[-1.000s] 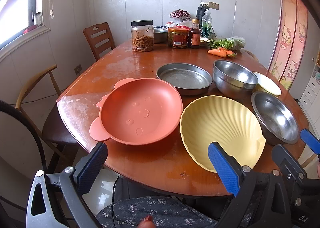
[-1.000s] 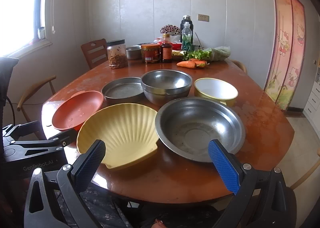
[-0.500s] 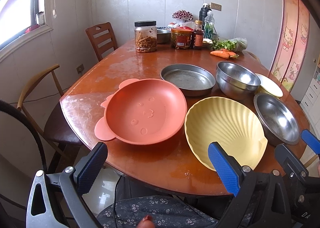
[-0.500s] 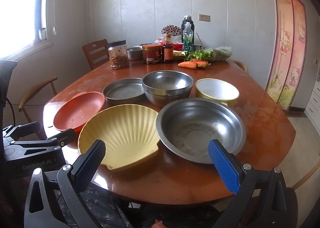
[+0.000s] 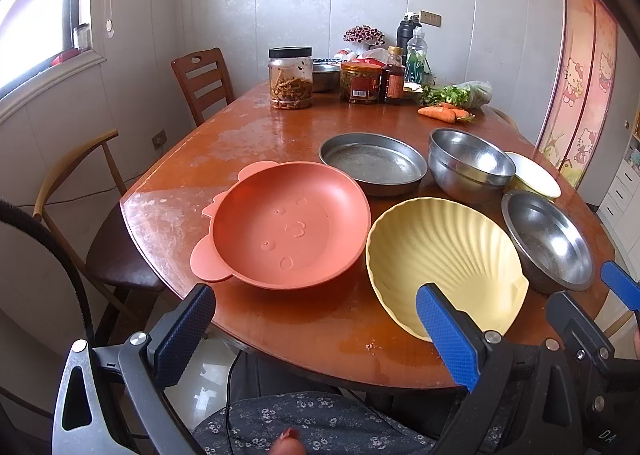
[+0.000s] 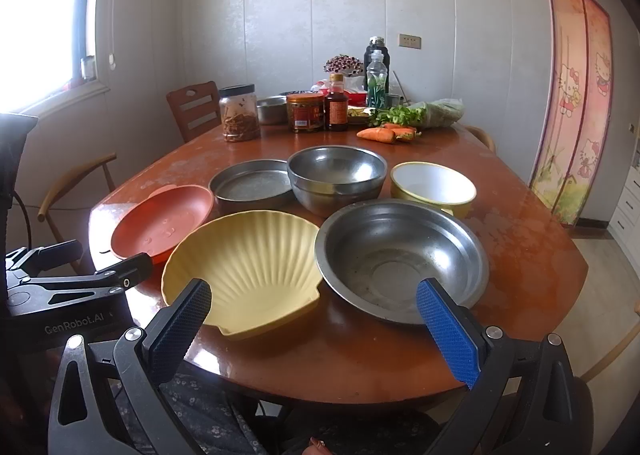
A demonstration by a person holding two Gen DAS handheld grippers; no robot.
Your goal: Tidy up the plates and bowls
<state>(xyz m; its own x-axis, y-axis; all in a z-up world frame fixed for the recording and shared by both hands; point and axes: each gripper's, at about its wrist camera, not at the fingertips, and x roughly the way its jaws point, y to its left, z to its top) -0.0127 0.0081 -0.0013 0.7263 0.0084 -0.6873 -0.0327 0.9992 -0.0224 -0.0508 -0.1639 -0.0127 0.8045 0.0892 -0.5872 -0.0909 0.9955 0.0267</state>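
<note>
On the brown table [image 5: 280, 127] lie an orange bear-eared plate [image 5: 288, 227] [image 6: 164, 221], a yellow shell-shaped dish [image 5: 444, 259] [image 6: 248, 267], a flat metal pan [image 5: 374, 163] [image 6: 252, 185], a deep steel bowl [image 5: 470, 165] [image 6: 336, 177], a wide steel bowl [image 5: 548, 239] [image 6: 400, 255] and a yellow-and-white bowl [image 5: 534, 175] [image 6: 432, 185]. My left gripper [image 5: 316, 335] is open and empty at the table's near edge, in front of the orange plate and shell dish. My right gripper [image 6: 312, 331] is open and empty in front of the shell dish and wide steel bowl.
At the far end stand a jar of dried food [image 5: 290, 77], a red-labelled jar [image 5: 360, 83], bottles [image 5: 392, 77], carrots [image 5: 440, 113] and greens [image 5: 456, 93]. Wooden chairs [image 5: 202, 81] stand along the left. A person's lap lies below the near edge.
Both grippers have drifted slightly, so the table sits a little further right in the left view and a little lower in the right view. No dish has moved.
</note>
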